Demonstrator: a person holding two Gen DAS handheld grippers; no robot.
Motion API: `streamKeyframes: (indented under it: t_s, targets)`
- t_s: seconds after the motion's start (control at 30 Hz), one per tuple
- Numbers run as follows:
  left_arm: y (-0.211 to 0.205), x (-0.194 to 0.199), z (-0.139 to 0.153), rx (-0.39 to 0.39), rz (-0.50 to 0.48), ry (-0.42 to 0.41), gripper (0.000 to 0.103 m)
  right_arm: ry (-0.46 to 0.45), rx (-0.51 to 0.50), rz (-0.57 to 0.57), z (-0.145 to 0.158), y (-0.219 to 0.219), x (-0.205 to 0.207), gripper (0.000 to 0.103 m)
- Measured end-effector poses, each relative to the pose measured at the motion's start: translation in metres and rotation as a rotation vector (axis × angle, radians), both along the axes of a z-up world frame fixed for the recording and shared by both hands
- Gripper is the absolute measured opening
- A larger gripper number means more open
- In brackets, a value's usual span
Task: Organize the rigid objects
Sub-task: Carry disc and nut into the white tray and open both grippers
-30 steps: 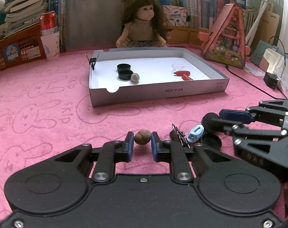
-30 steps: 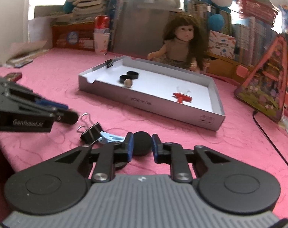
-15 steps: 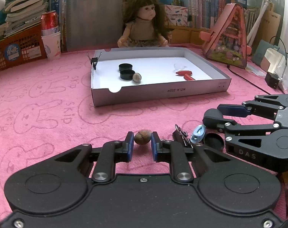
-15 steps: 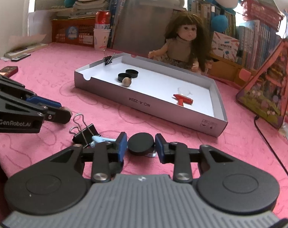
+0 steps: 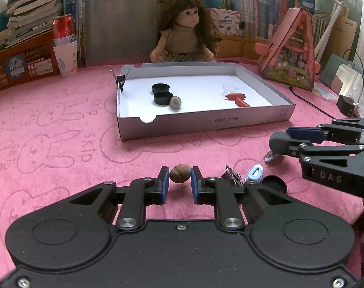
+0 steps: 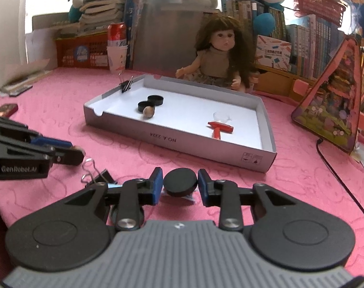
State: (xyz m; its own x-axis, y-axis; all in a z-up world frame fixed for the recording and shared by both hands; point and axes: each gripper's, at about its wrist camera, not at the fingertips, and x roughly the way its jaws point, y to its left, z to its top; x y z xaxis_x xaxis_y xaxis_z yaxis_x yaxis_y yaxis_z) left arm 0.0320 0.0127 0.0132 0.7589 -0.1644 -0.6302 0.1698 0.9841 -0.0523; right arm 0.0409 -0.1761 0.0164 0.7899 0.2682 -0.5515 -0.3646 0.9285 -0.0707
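Left claw (image 5: pixel 180 176), bottom centre of the left view: clenched on a brown nut (image 5: pixel 180 173), which is pinched across its long axis, so that axis runs side to side in the frame.

The tray (image 5: pixel 206 122) is seen straight up-frame from that nut, well apart, across bare pink cloth (image 5: pixel 62 144). Its near wall is presented broadside, long axis left to right.

Tray contents, left to right:
- a binder clip (image 5: pixel 120 80) is fixed on the far left corner
- two black caps (image 5: pixel 160 88) are set one behind the other in the left part
- a second nut (image 5: pixel 175 101) is touching the nearer cap on its right
- a red piece (image 5: pixel 237 97) is laid in the right part

The matching group for the held nut is therefore judged to be up-frame and barely left of the claw line. A lift over the near wall is needed, with almost no sideways shift.

Loose on the cloth, lower right of the left view: a blue clip (image 5: pixel 254 172) and an open black cap (image 5: pixel 274 183).

Right claw (image 6: pixel 180 183), bottom centre of the right view: its jaws have just been closing with a black lid (image 6: pixel 180 182) between them. Both pads appear seated on its rim, so it is read as gripped. The caps in the tray are seen up-frame and left of it. The tray is set at an angle there, its near right corner closest.

Which claw is nearer the tray cannot be told for certain.
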Motion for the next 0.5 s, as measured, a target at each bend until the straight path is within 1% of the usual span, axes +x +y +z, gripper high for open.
streamKeyframes:
  t_s: [0.23,0.5]
  targets:
    - [0.003,0.012,0.013,-0.024,0.011,-0.021,0.018,0.004,0.046,-0.035,0.011,-0.008,0.009,0.038]
    - [0.007,0.043,0.038,-0.048,0.031,-0.063,0.018,0.03,0.109,-0.086,0.027,-0.019,0.036,0.038]
